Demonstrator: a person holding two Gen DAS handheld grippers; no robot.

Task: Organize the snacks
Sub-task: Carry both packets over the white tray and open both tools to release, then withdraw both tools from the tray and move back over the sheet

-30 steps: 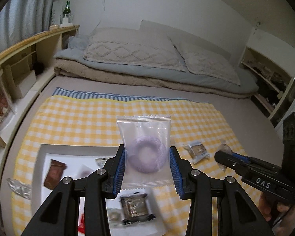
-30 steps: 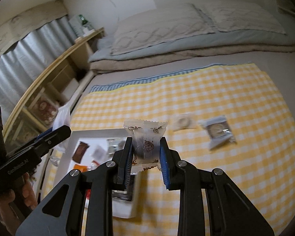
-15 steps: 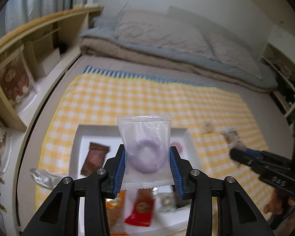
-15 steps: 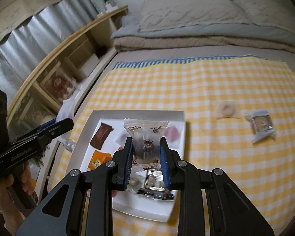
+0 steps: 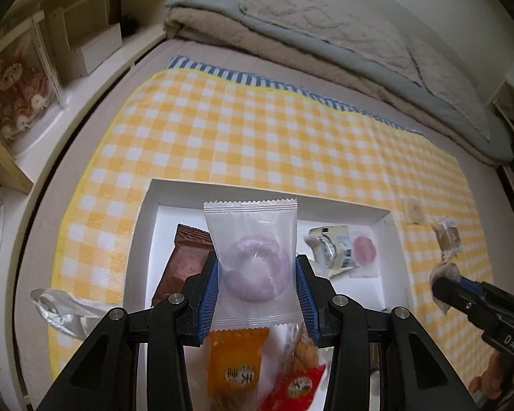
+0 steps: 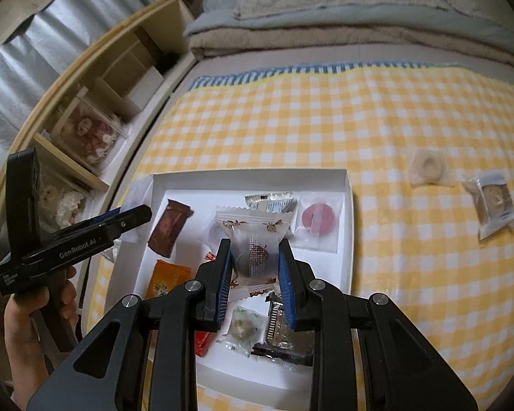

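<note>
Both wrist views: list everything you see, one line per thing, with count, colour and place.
White shallow cardboard tray: one, on the yellow-checked cloth.
Clear packet with purple ring snack: one, held over the tray.
Clear printed packet with dark round snack: one, held over the tray.
Brown foil packet: one, in the tray, left side.
Orange packet: one, in the tray, below the brown one.
Clear packet with pink disc: one, in the tray, right side.
Pale ring snack packet: one, on the cloth, right of the tray.
Clear packet with brown biscuit: one, on the cloth, far right.
Left tool: shut on the purple packet.
Right tool: shut on the printed packet.
</note>
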